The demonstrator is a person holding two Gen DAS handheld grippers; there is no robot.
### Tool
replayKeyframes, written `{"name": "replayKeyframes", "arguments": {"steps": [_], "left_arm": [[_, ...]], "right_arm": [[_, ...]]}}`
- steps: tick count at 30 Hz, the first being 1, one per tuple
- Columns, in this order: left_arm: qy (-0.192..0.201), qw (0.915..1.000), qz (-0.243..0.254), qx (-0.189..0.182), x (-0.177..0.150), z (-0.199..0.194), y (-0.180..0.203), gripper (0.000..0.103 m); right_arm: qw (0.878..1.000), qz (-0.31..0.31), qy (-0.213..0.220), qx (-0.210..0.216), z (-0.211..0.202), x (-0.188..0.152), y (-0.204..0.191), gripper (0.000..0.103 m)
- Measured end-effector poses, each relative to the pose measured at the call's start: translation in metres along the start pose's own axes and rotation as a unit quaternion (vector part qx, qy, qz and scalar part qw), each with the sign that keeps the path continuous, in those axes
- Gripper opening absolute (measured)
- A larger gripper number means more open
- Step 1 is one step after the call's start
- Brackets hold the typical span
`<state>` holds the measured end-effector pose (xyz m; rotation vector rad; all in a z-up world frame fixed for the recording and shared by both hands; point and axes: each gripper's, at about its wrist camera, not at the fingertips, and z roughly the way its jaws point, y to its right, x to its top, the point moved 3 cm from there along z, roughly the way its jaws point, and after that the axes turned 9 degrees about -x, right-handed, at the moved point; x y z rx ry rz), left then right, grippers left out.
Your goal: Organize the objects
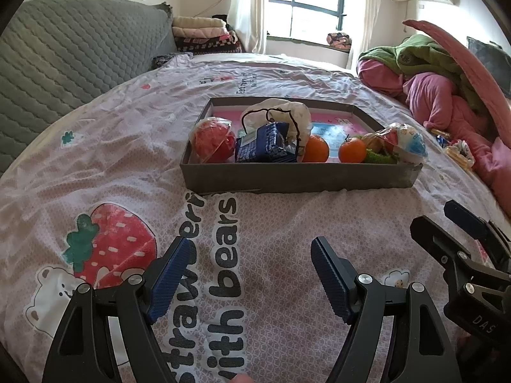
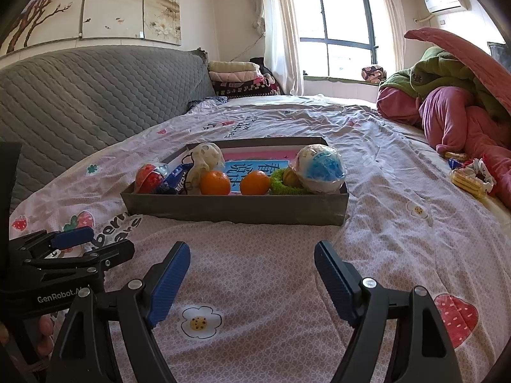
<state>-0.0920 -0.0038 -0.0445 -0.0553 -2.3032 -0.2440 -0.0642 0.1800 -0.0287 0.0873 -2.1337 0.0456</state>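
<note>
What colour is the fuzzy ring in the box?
Bright green ring, clearest in the right wrist view.

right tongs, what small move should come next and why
Probably ease the right tongs forward and to the right, toward the loose snack packets lying on the bedsheet beside the pink blanket. Both tongs stand open and empty short of the box, which already holds the oranges and wrapped items, so those packets look like what remains outside.

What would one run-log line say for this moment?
left gripper: open, empty | right gripper: open, empty | tray: two oranges inside
</note>
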Motion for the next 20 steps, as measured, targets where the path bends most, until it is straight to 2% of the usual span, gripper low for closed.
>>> {"name": "replayKeyframes", "arguments": {"steps": [20], "left_arm": [[0.004, 1.0, -0.001, -0.001, -0.0021, 0.0006, -0.0016, 0.079]], "right_arm": [[1.0, -0.002, -0.009, 0.003, 0.0037, -0.0035, -0.0002, 0.08]]}}
